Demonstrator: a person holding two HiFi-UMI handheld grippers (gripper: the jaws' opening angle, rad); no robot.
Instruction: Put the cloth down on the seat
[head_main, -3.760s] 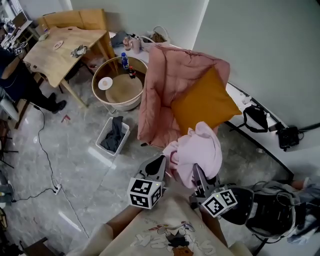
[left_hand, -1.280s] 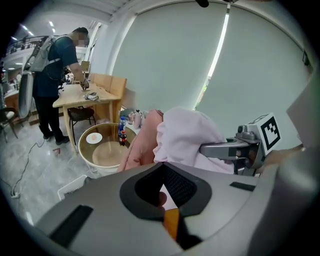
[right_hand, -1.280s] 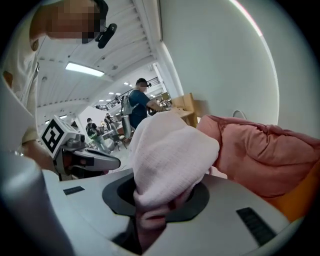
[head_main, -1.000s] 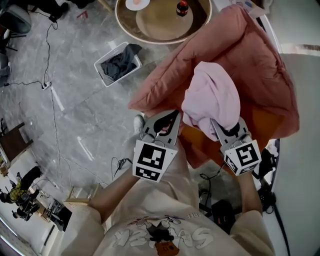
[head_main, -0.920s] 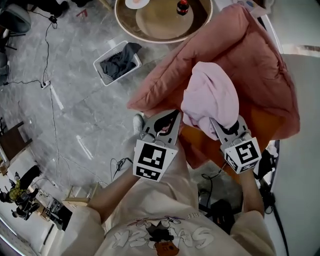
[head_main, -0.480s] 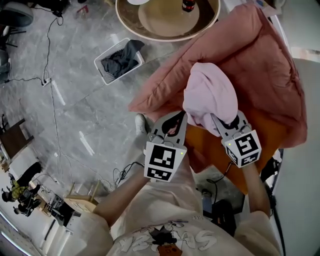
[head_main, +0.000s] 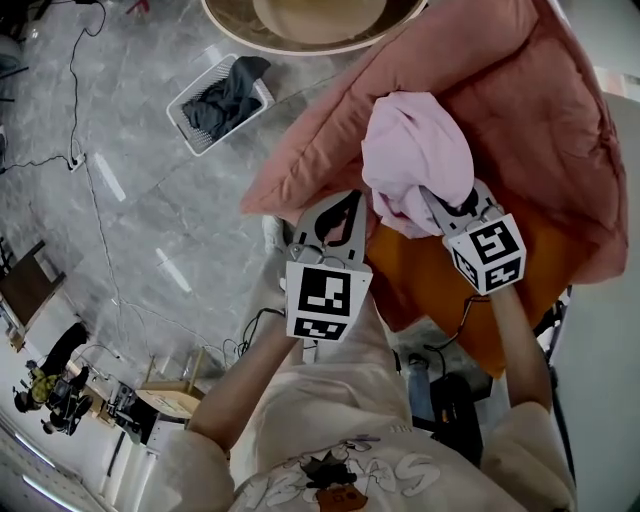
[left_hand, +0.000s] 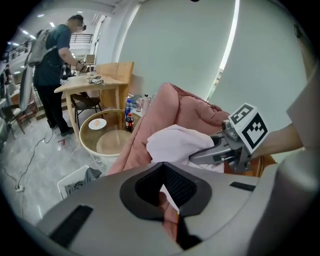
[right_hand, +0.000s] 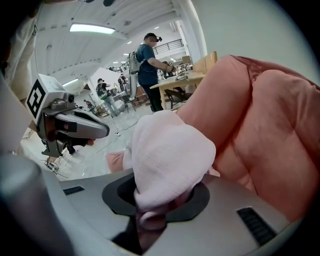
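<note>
A bunched pale pink cloth hangs over the pink padded armchair, just above its orange cushion. My right gripper is shut on the cloth's near end; in the right gripper view the cloth bulges out of the jaws. My left gripper floats beside the cloth on its left, jaws shut, with nothing gripped. In the left gripper view the cloth and the right gripper lie straight ahead, in front of the armchair.
A white basket of dark clothes sits on the grey floor at left, with cables beyond it. A round table stands past the chair. Farther off, a person stands at a wooden table.
Both grippers have moved a little farther over the armchair, and the cloth has gone with the right one. The left gripper has kept beside it.
</note>
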